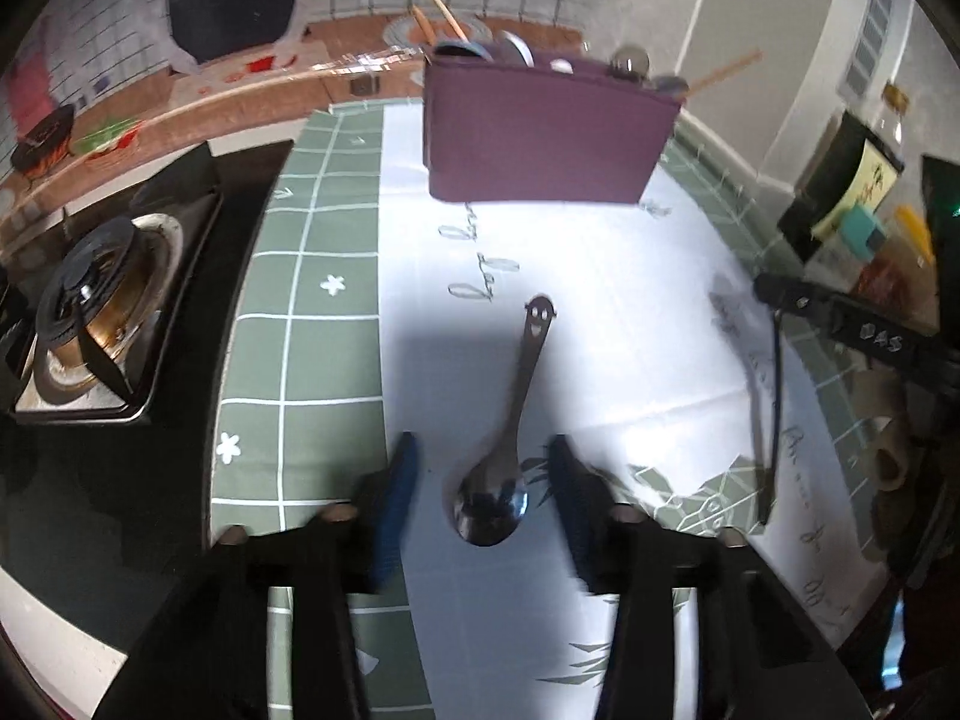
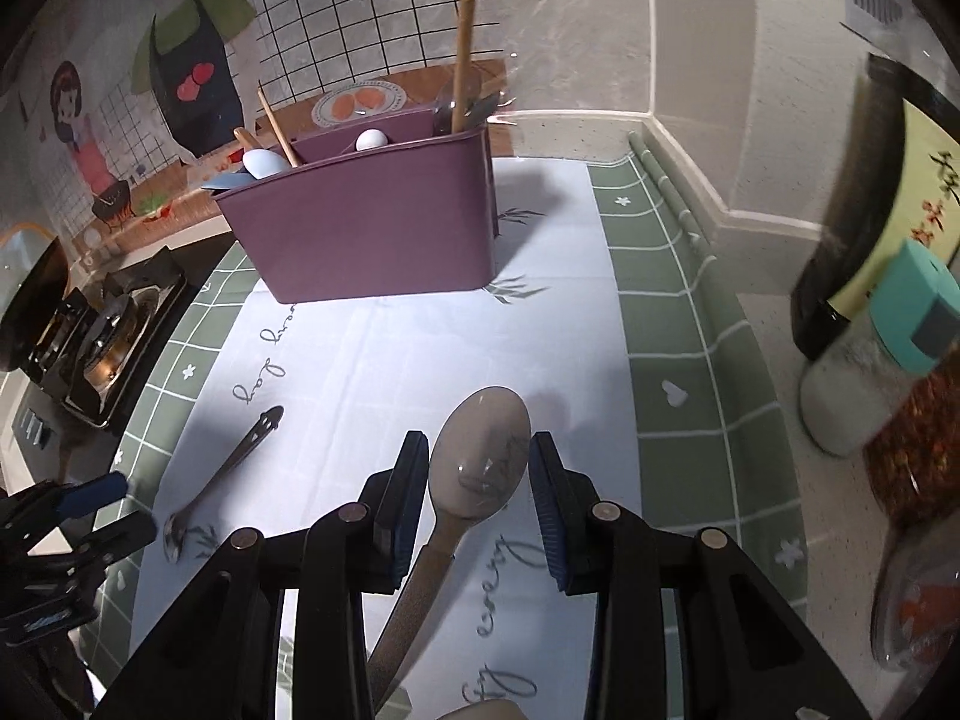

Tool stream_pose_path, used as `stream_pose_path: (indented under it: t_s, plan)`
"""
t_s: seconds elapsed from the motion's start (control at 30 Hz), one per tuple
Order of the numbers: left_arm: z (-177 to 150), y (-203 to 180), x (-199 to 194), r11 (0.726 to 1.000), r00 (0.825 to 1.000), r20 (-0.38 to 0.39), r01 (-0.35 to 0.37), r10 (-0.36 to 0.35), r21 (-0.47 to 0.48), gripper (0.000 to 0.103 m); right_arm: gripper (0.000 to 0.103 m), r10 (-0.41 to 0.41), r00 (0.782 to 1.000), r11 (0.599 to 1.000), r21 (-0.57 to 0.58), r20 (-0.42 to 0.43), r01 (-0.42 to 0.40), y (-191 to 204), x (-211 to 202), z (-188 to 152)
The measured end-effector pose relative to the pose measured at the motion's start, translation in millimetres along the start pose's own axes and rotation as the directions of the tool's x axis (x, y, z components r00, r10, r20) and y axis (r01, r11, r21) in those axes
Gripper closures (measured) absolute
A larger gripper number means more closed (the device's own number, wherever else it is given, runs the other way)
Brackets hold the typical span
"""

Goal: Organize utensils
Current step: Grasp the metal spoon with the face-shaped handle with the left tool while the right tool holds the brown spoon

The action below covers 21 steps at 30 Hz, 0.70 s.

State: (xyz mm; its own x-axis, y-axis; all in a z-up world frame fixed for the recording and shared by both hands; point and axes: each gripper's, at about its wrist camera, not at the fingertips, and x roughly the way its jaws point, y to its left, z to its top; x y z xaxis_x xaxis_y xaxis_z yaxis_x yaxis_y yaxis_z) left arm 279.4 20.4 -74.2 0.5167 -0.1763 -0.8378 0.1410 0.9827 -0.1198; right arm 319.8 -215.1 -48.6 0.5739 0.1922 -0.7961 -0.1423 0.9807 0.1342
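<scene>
A metal spoon (image 1: 507, 420) with a smiley cut-out in its handle lies on the white cloth (image 1: 600, 312). Its bowl sits between the fingers of my left gripper (image 1: 485, 447), which stands open with a gap on each side. My right gripper (image 2: 477, 444) is shut on a pale translucent spoon (image 2: 480, 456), pads against the sides of its bowl, handle running back under the gripper. The purple utensil caddy (image 1: 540, 132) (image 2: 372, 234) stands at the far end of the cloth, with spoons and wooden chopsticks in it. The right wrist view shows the metal spoon (image 2: 228, 468) at lower left.
A gas burner (image 1: 102, 312) (image 2: 102, 330) sits left of the green checked cloth border (image 1: 300, 360). Sauce bottles and spice jars (image 2: 870, 312) crowd the right edge. A tiled wall with cartoon stickers runs behind the caddy.
</scene>
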Motion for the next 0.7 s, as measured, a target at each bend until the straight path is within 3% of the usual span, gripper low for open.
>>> stream_pose_path:
  t_s: [0.17, 0.27, 0.43, 0.7]
  plan:
    - [7.4, -5.7, 14.5, 0.996, 0.996, -0.079, 0.045, -0.039, 0.076, 0.074, 0.071, -0.003, 1.000, 1.000, 0.008, -0.007, 0.003, -5.8, -1.9, -6.0]
    - [16.6, -10.5, 18.8, 0.993, 0.995, -0.099, 0.015, -0.004, 0.118, 0.074, 0.071, 0.000, 1.000, 1.000, 0.018, -0.013, 0.000, -8.8, -2.3, -10.4]
    - [28.0, -13.8, 29.4, 0.991, 0.987, -0.159, 0.051, -0.031, 0.121, 0.084, 0.071, 0.007, 1.000, 1.000, 0.014, -0.017, -0.007, -8.0, -3.7, -16.7]
    - [31.0, -24.6, 42.6, 0.988, 0.981, -0.191, 0.042, -0.012, 0.150, 0.087, 0.071, 0.015, 1.000, 1.000, -0.013, 0.005, -0.015, -1.7, -10.3, -15.5]
